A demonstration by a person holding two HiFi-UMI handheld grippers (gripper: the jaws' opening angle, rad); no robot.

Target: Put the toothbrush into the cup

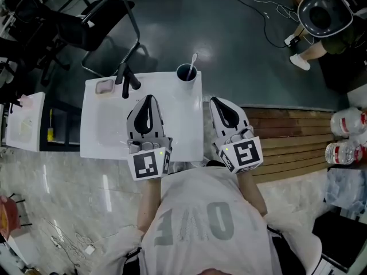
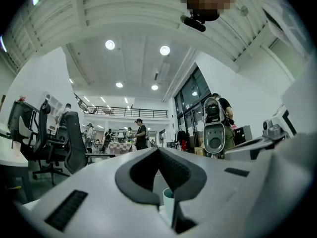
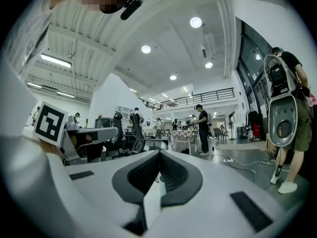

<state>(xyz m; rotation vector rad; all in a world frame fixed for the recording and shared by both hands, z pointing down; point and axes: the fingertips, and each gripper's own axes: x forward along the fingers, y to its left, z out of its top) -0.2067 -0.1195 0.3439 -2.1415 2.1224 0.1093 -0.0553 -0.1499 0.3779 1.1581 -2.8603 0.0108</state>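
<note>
Nearest the person, both tongs are held low over the front of the white table [image 1: 103, 136], side by side and pointing away from the body. The left gripper [image 1: 149, 98] has its jaws pressed together with nothing between them; its own view shows the dark pads meeting at the tip, and only a sliver of the cup's rim shows beyond them. The right gripper [image 1: 216, 101] is likewise closed on nothing, at or just past the table's right edge beside a slatted wooden platform [image 1: 292, 136]. Further out the tabletop is mostly bare, with a small pinkish dish [image 1: 105, 86] and a black object [image 1: 127, 80], which I cannot identify, near the far left corner. At the far right corner stands the cup [image 1: 186, 73], well apart from both grippers, and the toothbrush [image 1: 193, 61] already stands in it, its white handle leaning out over the rim to the right. Beyond the table are a black chair [image 1: 109, 16] and dark floor. Judged from this, the task looks finished: the brush is in, both tongs are free of it, and nothing seems left except drawing the hands back
</note>
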